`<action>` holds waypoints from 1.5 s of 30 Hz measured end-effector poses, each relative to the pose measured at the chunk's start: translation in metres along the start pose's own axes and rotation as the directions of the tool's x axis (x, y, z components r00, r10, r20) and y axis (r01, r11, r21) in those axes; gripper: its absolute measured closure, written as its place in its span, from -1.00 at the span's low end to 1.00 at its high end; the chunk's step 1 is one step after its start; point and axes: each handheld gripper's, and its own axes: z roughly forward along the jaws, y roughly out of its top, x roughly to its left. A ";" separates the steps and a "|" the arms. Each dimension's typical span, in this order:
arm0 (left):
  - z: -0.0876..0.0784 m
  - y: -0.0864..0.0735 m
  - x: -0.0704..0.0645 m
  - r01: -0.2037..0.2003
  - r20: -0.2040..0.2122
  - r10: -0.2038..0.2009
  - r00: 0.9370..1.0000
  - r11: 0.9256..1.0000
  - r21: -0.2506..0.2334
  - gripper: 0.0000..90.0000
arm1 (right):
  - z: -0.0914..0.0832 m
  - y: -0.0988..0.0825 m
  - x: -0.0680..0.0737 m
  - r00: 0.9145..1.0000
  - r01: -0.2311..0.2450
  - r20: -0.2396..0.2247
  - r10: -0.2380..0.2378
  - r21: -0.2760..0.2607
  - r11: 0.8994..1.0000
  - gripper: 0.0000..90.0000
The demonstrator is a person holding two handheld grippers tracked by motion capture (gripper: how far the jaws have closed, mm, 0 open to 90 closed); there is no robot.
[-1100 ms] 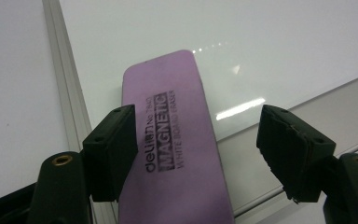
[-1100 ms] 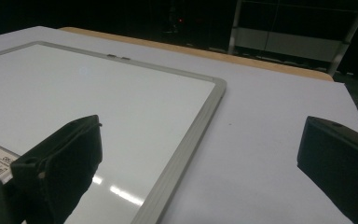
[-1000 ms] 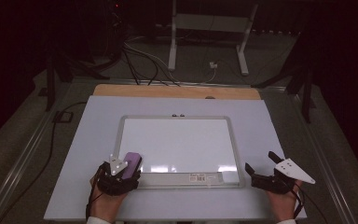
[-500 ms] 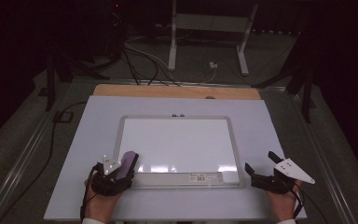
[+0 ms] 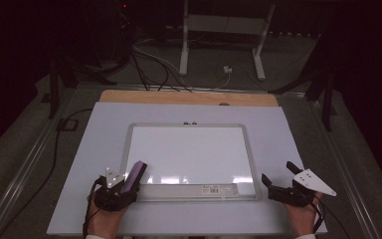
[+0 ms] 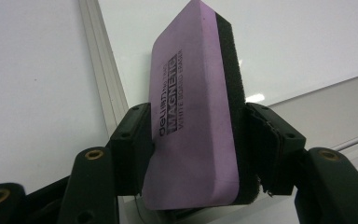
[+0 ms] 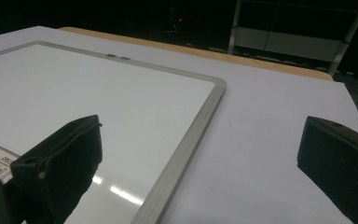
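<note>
A purple whiteboard eraser [image 6: 193, 112] with a black felt side is clamped between the jaws of my left gripper [image 5: 122, 189], which is shut on it. In the high view the eraser [image 5: 133, 176] sits over the near left corner of the whiteboard [image 5: 189, 154]. The whiteboard [image 7: 88, 112] has a silver frame and a clean white face. My right gripper [image 5: 283, 191] rests on the table off the board's near right corner, its jaws wide apart with nothing between them [image 7: 200, 172].
The board lies on a large white sheet [image 5: 94, 149] covering the table, with a wooden strip [image 5: 179, 97] along the far edge. A barcode label [image 5: 218, 188] sits on the board's near frame. Cables [image 5: 149, 64] and a metal stand [image 5: 219, 30] lie on the floor beyond.
My left gripper with the eraser has slid a little toward the near left, off the board's lower edge. The right gripper has stayed still.
</note>
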 end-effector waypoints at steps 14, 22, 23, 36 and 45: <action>-0.004 -0.001 0.005 0.041 -0.004 -0.041 0.999 0.999 -0.019 0.20 | 0.000 0.000 0.000 1.000 -0.001 -0.001 0.001 0.000 1.000 -0.99; -0.002 0.001 0.014 0.119 0.013 -0.118 0.993 0.992 -0.040 0.30 | 0.000 0.000 0.001 1.000 -0.004 -0.003 0.004 0.001 1.000 -0.98; -0.001 0.001 0.015 0.127 0.015 -0.127 0.992 0.991 -0.041 0.30 | 0.000 0.000 0.001 1.000 -0.004 -0.003 0.004 -0.001 1.000 -0.98; 0.003 0.002 0.008 0.200 -0.036 -0.202 0.979 0.977 -0.071 0.35 | 0.001 0.000 0.002 1.000 -0.002 -0.005 0.002 0.003 1.000 -0.98; 0.010 0.006 0.002 0.220 -0.071 -0.228 0.971 0.970 -0.098 0.35 | 0.001 0.000 0.002 1.000 0.000 -0.006 0.000 0.003 1.000 -0.98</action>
